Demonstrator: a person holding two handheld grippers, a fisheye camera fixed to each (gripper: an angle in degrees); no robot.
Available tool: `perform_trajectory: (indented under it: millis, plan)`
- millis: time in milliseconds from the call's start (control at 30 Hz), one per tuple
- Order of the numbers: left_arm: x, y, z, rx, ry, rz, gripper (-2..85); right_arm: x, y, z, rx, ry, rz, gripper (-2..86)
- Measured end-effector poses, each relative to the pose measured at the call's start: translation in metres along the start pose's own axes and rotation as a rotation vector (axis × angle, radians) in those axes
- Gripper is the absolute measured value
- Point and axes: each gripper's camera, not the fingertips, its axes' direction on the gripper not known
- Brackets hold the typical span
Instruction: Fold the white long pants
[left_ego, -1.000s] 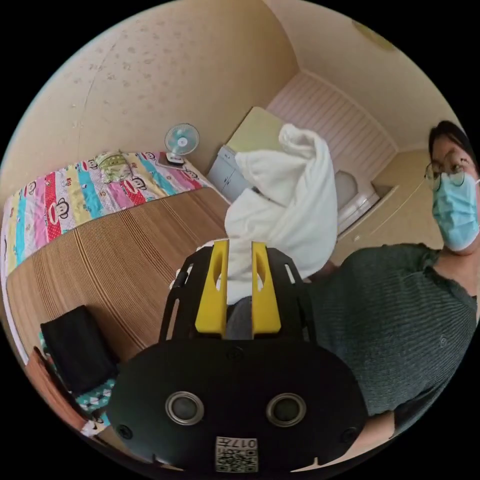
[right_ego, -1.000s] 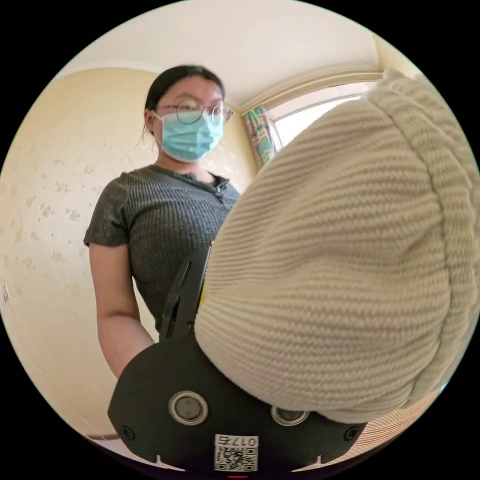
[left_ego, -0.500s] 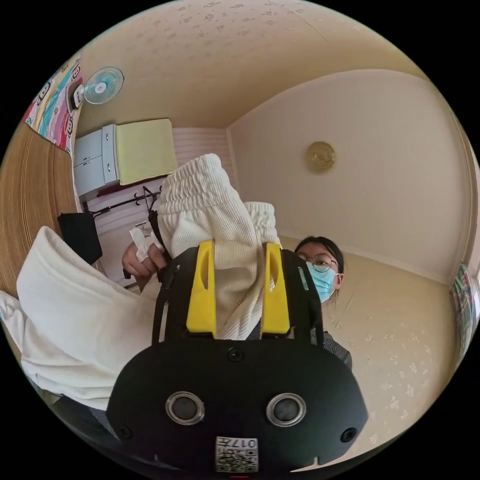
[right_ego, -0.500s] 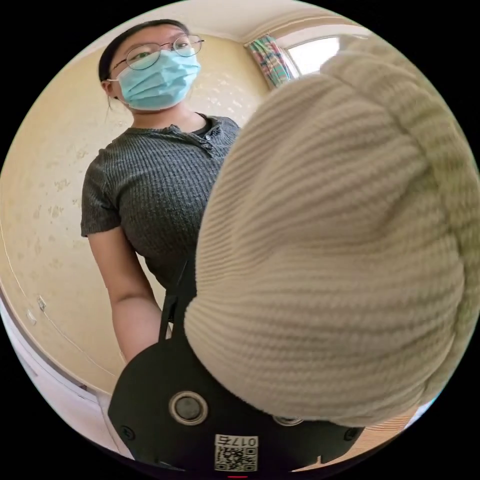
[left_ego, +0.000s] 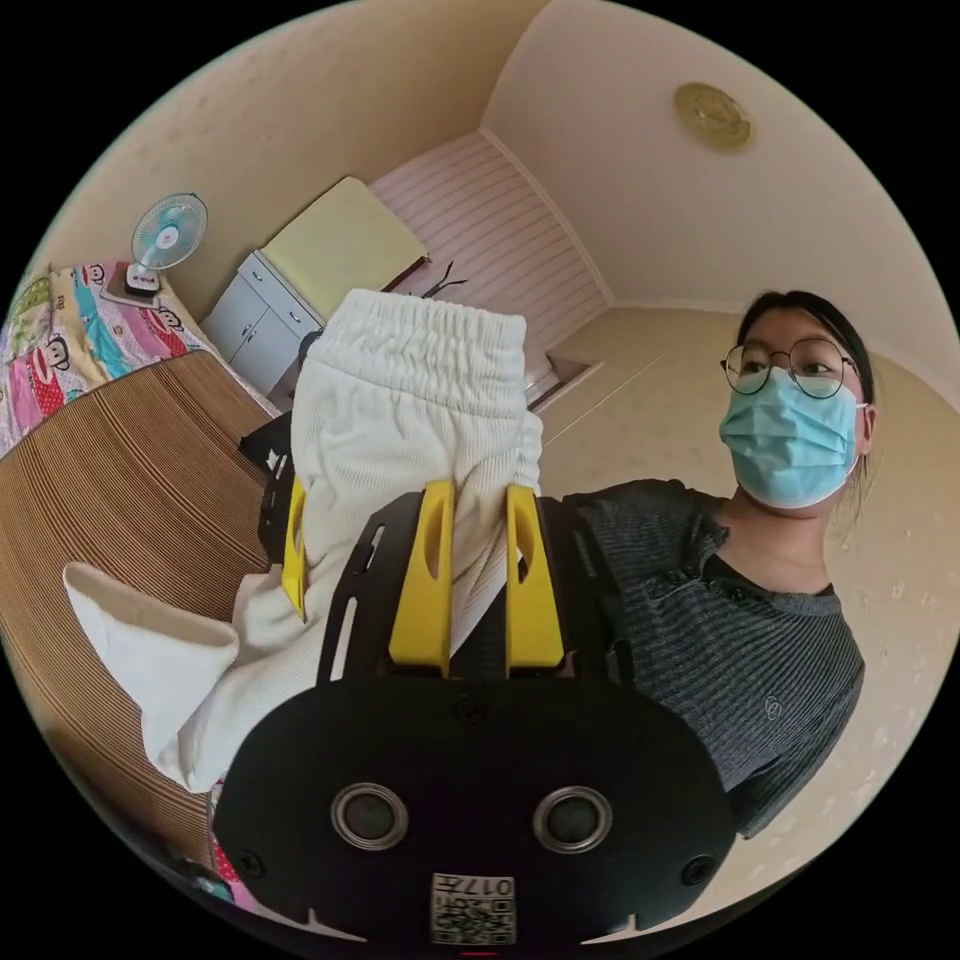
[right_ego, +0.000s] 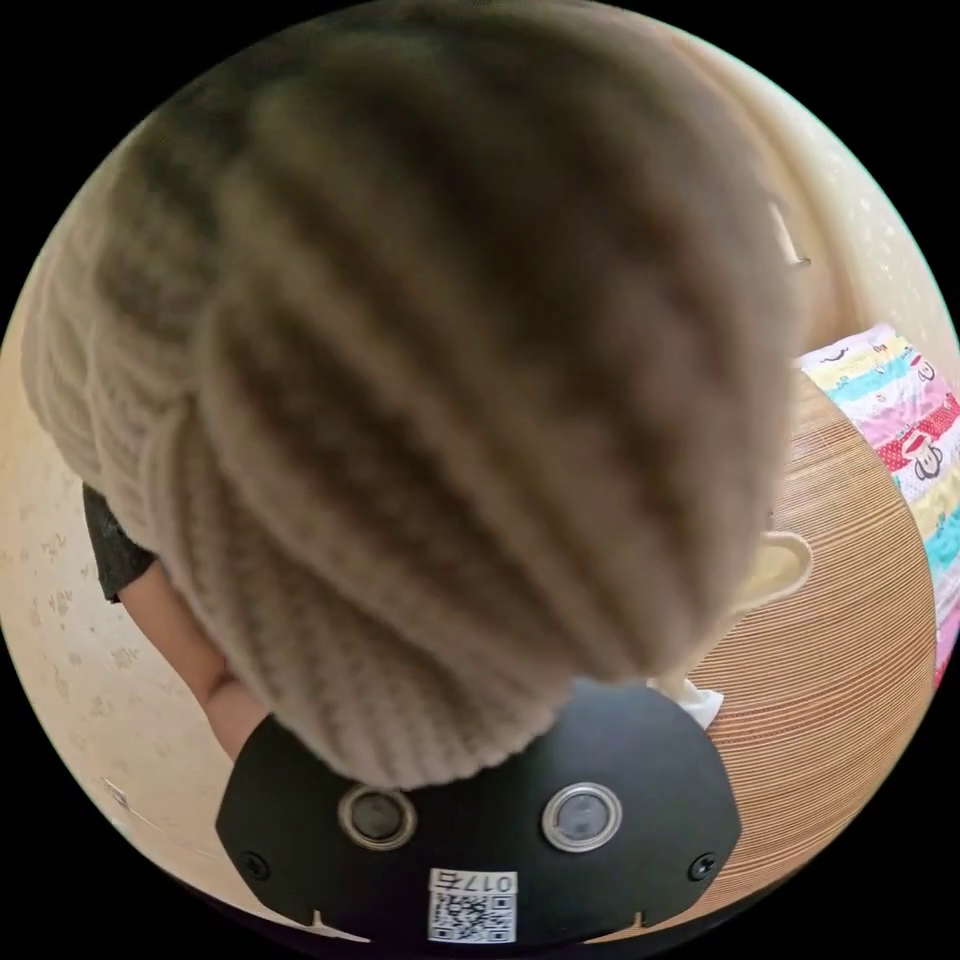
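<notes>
In the left gripper view, the left gripper (left_ego: 476, 570) has its two yellow jaws nearly closed, pinching the white long pants (left_ego: 400, 420) held up in the air. The right gripper (left_ego: 292, 545) grips them beside it. Behind stand one person (left_ego: 740, 620), one fan (left_ego: 165, 232) and one cabinet (left_ego: 255, 315). In the right gripper view, ribbed cloth covers those jaws, above the mat (right_ego: 840, 640).

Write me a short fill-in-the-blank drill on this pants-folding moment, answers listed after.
1. The left gripper has its yellow jaws shut on the white ____.
2. The elastic waistband of the white long pants points away from the woven ____ below.
3. On the patterned sheet stands a small ____.
4. In the right gripper view, ribbed fabric drapes over the ____ gripper's jaws.

Answers: pants; mat; fan; right
</notes>
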Motion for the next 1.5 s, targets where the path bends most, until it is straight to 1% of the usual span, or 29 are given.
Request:
perform_trajectory:
  millis: [100,167,233,267,333,500,533,600,667,700,767,800,867,900,967,1000,1033,1067,1133,1167,1267,1300,1367,1433,1500]
  plan:
    - [0.004,0.005,-0.018,0.027,-0.101,-0.041,12.9,-0.004,-0.006,0.005,-0.005,0.039,-0.065,17.6]
    - [-0.001,0.009,-0.029,0.044,-0.116,-0.072,15.5,-0.007,-0.013,0.012,-0.026,0.046,-0.132,17.7]
    - [-0.014,0.016,-0.040,0.071,-0.038,-0.108,16.9,-0.009,-0.021,0.019,-0.048,0.047,-0.190,17.8]
    - [-0.017,0.018,-0.042,0.078,-0.011,-0.115,16.7,-0.012,-0.026,0.025,-0.066,0.047,-0.235,17.9]
    - [-0.030,0.025,-0.045,0.102,0.101,-0.130,14.8,-0.013,-0.034,0.033,-0.091,0.051,-0.285,18.0]
    - [-0.048,0.028,-0.025,0.092,0.245,-0.178,10.7,0.003,-0.062,0.053,-0.171,0.026,-0.297,18.4]
    - [-0.047,0.029,-0.022,0.128,0.261,-0.146,8.4,0.008,-0.069,0.056,-0.181,0.038,-0.281,18.5]
    - [-0.041,0.033,-0.019,0.179,0.227,-0.089,6.4,0.024,-0.082,0.058,-0.182,0.076,-0.177,18.7]
    - [-0.035,0.038,-0.022,0.244,0.176,-0.053,5.5,0.054,-0.094,0.054,-0.178,0.092,0.066,19.0]
    - [-0.033,0.043,-0.027,0.298,0.141,-0.040,5.3,0.061,-0.096,0.052,-0.173,0.091,0.137,19.1]
    - [-0.032,0.052,-0.034,0.378,0.117,-0.051,5.1,0.078,-0.097,0.042,-0.109,0.128,0.368,19.2]
    - [-0.031,0.057,-0.036,0.423,0.112,-0.067,5.1,0.079,-0.095,0.039,-0.081,0.149,0.414,19.0]
    - [-0.021,0.062,-0.036,0.473,0.058,-0.053,5.1,0.073,-0.083,0.021,0.091,0.263,0.575,17.9]
    - [-0.015,0.064,-0.034,0.497,0.011,-0.048,5.1,0.069,-0.077,0.016,0.147,0.293,0.612,17.5]
    - [-0.006,0.066,-0.032,0.521,-0.057,-0.048,5.1,0.044,-0.047,-0.001,0.388,0.424,0.769,15.7]
    - [-0.001,0.068,-0.029,0.536,-0.104,-0.049,5.1,0.033,-0.040,-0.004,0.453,0.458,0.786,15.2]
    - [0.004,0.069,-0.024,0.546,-0.148,-0.053,5.1,0.010,-0.031,-0.004,0.567,0.498,0.762,14.8]
    - [0.006,0.068,-0.021,0.545,-0.168,-0.054,5.1,-0.015,-0.029,0.001,0.647,0.501,0.683,14.4]
    - [0.014,0.065,0.002,0.522,-0.251,-0.062,5.1,-0.043,-0.039,0.016,0.687,0.464,0.545,14.1]
    - [0.015,0.063,0.010,0.508,-0.262,-0.062,5.1,-0.055,-0.050,0.029,0.687,0.438,0.476,14.2]
    - [0.013,0.053,0.060,0.388,-0.221,-0.054,5.1,-0.063,-0.087,0.064,0.627,0.383,0.408,16.8]
    - [0.015,0.053,0.076,0.365,-0.221,-0.049,5.1,-0.062,-0.092,0.069,0.632,0.387,0.418,17.4]
    - [0.020,0.057,0.088,0.371,-0.248,-0.041,5.1,-0.060,-0.092,0.074,0.715,0.378,0.508,17.5]
    - [0.027,0.058,0.099,0.317,-0.240,-0.022,5.1,-0.058,-0.086,0.076,0.758,0.305,0.519,16.7]
    - [0.040,0.060,0.111,0.290,-0.298,0.011,5.1,-0.059,-0.084,0.081,0.758,0.277,0.531,15.8]
